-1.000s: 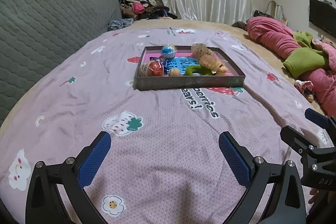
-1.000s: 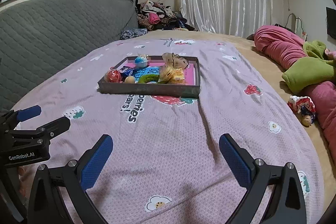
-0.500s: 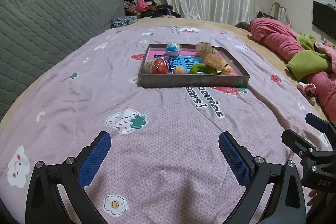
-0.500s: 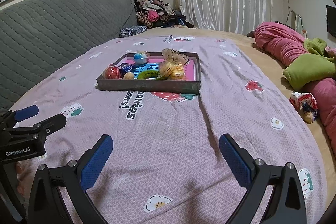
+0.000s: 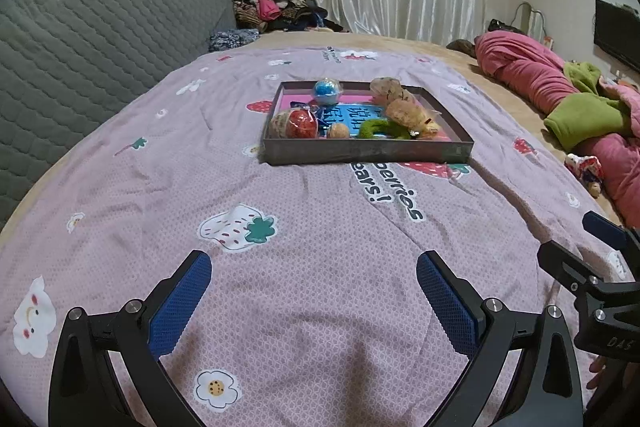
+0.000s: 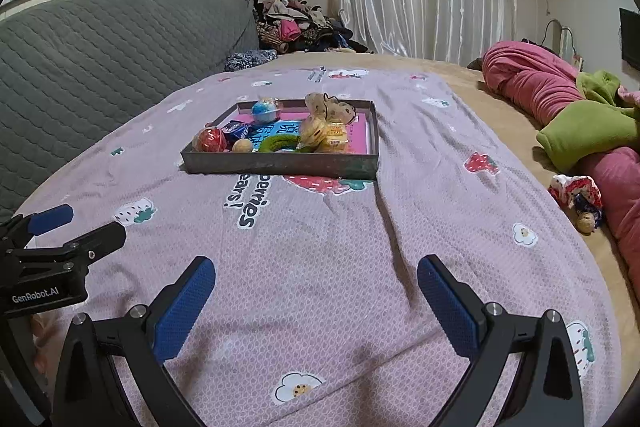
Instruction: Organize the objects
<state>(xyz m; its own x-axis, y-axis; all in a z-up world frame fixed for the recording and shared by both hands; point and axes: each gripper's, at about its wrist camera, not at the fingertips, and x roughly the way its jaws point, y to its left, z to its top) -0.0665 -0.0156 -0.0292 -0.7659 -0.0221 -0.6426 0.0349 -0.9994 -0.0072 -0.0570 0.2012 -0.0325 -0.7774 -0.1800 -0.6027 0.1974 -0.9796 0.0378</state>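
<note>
Tray [image 5: 366, 149] nearer; jaws wide apart.

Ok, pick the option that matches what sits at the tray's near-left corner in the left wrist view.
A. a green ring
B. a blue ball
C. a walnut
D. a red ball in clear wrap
D: the red ball in clear wrap lies in the near-left corner of the tray; the blue ball is at the far side, and the walnut and green ring lie to its right.
</note>
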